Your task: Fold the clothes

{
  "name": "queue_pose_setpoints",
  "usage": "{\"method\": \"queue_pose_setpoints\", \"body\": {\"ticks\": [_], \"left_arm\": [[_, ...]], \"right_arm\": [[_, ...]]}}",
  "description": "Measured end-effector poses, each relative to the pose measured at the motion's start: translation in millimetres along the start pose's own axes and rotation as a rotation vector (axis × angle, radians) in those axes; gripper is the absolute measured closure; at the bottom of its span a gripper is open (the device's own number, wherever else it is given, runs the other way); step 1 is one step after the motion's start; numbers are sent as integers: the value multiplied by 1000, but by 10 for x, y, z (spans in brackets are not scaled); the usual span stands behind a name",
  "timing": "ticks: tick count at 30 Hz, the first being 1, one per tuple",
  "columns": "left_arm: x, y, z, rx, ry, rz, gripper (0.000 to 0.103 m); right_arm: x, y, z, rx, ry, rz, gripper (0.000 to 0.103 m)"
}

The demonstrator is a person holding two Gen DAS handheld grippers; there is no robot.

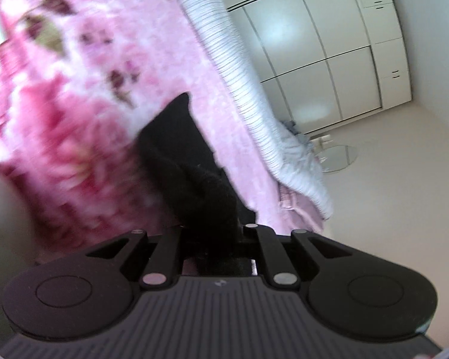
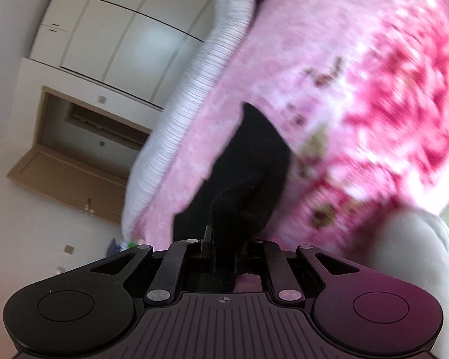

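Left wrist view gives me the left claw (image 1: pixel 212 233) clenched on a bunch of black garment (image 1: pixel 179 149), and the right wrist view gives the same for the right claw (image 2: pixel 224 239), its pads pressed into the black cloth. So I hold the piece at two points, lifted clear above the bed's pink floral blanket (image 1: pixel 74 89); I judge the fold as barely begun, since the cloth hangs gathered and creased from each grip, with no flat folded layer anywhere in sight. Laying it out, doubling it and smoothing it are all left to do. In the left view the garment's long axis runs from the claw at 6 o'clock toward 11 o'clock, ending in a pointed corner; in the right view it climbs toward 12 o'clock, tip just past centre.
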State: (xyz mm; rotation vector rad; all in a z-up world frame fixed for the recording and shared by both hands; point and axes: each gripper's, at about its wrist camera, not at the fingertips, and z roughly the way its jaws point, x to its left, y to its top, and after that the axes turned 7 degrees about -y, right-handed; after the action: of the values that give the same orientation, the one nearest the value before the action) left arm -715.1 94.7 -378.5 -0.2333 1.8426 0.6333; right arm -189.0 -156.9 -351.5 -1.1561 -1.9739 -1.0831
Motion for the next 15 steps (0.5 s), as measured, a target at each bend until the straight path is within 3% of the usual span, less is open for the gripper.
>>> {"method": "queue_pose_setpoints", "body": {"ticks": [4, 8, 13, 15], "left_arm": [[-216, 361, 360, 6, -46, -18, 91], [-368, 829, 902, -16, -87, -71, 74], [-548, 1583, 1611, -109, -140, -46, 68], [-657, 1797, 1784, -138, -127, 1, 65]], "right_arm": [[362, 372, 213, -16, 38, -19, 91], [675, 795, 614, -28, 43, 23, 86], [989, 1355, 1333, -105, 40, 58, 60], [1090, 1565, 1544, -169, 65, 41, 56]]}}
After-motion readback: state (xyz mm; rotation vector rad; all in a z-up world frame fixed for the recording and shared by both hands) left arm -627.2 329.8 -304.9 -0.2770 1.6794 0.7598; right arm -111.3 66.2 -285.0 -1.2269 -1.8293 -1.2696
